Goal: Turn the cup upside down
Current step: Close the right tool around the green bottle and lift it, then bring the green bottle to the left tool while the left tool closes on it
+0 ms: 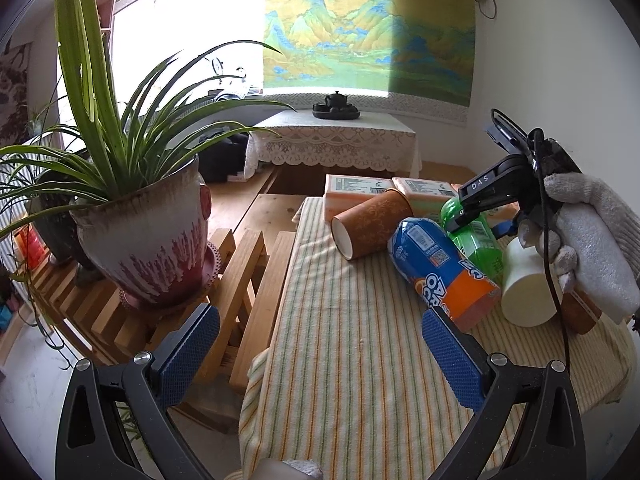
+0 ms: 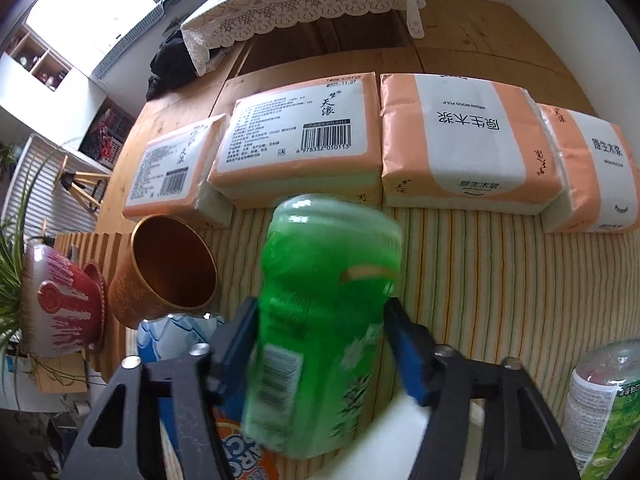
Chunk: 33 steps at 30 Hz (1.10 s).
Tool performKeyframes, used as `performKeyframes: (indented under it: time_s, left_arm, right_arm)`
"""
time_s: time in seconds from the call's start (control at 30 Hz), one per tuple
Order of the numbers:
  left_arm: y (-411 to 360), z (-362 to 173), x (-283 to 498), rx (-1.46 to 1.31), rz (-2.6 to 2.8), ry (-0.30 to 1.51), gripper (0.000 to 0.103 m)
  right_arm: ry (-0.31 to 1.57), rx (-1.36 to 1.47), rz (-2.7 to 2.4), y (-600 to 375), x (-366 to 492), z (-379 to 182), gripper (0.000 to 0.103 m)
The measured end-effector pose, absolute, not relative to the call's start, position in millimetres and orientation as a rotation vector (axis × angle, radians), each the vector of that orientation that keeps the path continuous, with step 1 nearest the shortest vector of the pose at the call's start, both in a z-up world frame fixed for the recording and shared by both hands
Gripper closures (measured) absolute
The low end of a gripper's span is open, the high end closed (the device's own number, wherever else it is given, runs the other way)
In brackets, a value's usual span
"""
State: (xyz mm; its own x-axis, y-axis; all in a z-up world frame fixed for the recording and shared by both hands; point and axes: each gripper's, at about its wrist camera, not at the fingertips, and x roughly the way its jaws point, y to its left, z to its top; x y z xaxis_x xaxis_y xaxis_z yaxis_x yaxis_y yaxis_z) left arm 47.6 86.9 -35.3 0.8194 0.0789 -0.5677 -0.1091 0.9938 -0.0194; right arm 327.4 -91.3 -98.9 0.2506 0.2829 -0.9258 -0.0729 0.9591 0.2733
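Observation:
An orange patterned cup (image 1: 372, 222) lies on its side on the striped cloth (image 1: 340, 360), with its white base towards my left gripper. Its brown inside and gold rim (image 2: 172, 268) face my right gripper. My left gripper (image 1: 320, 356) hangs open above the cloth's near part, well short of the cup, with nothing between its blue pads. My right gripper (image 2: 322, 336), held by a gloved hand (image 1: 592, 240), is shut on a green bottle (image 2: 328, 320), right of the cup. The green bottle (image 1: 476, 236) looks blurred. A white cup (image 1: 524, 284) lies under the gloved hand.
A blue and orange bottle (image 1: 440, 268) lies between the orange cup and the white cup. Several tissue packs (image 2: 300, 140) line the table's far side. Another green-labelled bottle (image 2: 604, 400) lies at the right. A potted plant (image 1: 148, 232) stands on a slatted wooden rack to the left.

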Motion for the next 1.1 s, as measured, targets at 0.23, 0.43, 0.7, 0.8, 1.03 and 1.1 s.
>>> performKeyframes:
  time_s: [0.23,0.43,0.7,0.8,1.03,1.1]
  left_arm:
    - [91,-41,54,-0.058,0.077,0.636,0.001]
    - [93,-40,59,-0.066,0.052,0.659,0.001]
    - [88,-39,70,-0.095,-0.045,0.756,0.001]
    - [83,-40,72,-0.087,-0.06,0.777,0.001]
    - [70,-39,74,-0.082,-0.101,0.823,0.001]
    - [67,-39,72,-0.081,-0.11,0.831,0.001]
  right_arm:
    - [1.23,0.267,0.263,-105,325,-85,0.046]
    - [1.138,0.3,0.337,-113,303,-47,0.046]
    - [1.058,0.251,0.469,-123,227,-8,0.046]
    - [1.06,0.227,0.493,-126,196,-13,0.046]
    - [1.104,0.183,0.53,-126,132,-42,0.046]
    - [1.123,0.176,0.531,-124,121,-55,0.046]
